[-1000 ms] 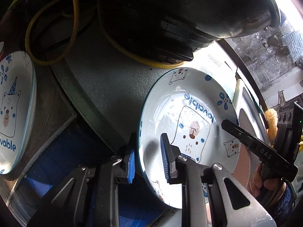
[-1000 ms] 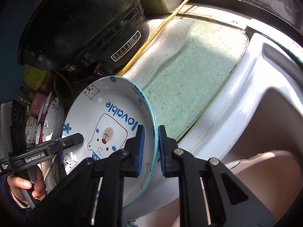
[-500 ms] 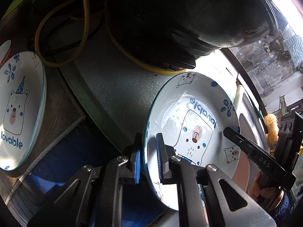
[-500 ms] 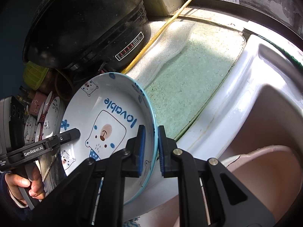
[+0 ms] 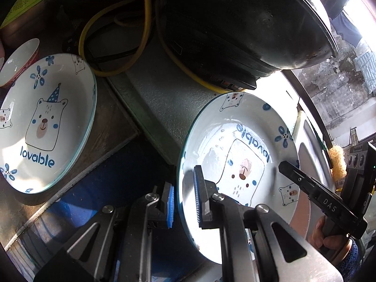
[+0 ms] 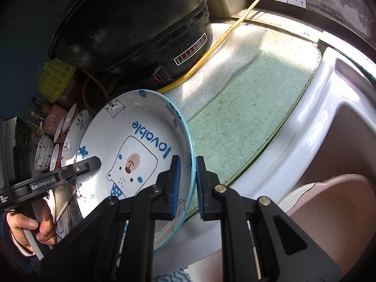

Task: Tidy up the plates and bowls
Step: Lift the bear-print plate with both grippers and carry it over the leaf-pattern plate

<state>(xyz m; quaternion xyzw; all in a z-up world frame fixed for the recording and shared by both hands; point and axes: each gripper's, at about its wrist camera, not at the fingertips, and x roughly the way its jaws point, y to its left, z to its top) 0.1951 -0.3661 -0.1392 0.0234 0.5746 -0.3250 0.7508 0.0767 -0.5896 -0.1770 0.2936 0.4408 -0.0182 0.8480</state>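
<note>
held plate (image 5: 237, 141) right of second plate (image 5: 44, 119); cooker (image 5: 235, 23) behind both

"lovable" on both plates (image 5: 237, 141) (image 5: 44, 122); "DAS" and "GenRobot.AI" on the tools (image 5: 329, 205) (image 6: 44, 185).

Harsh window glare, perhaps overexposed

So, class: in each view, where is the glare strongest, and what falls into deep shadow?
Left wrist view: sunlight washes out the held plate and the window; the black pot is nearly featureless. Right wrist view: glare whitens the sink rim; the upper left corner goes dark.
</note>
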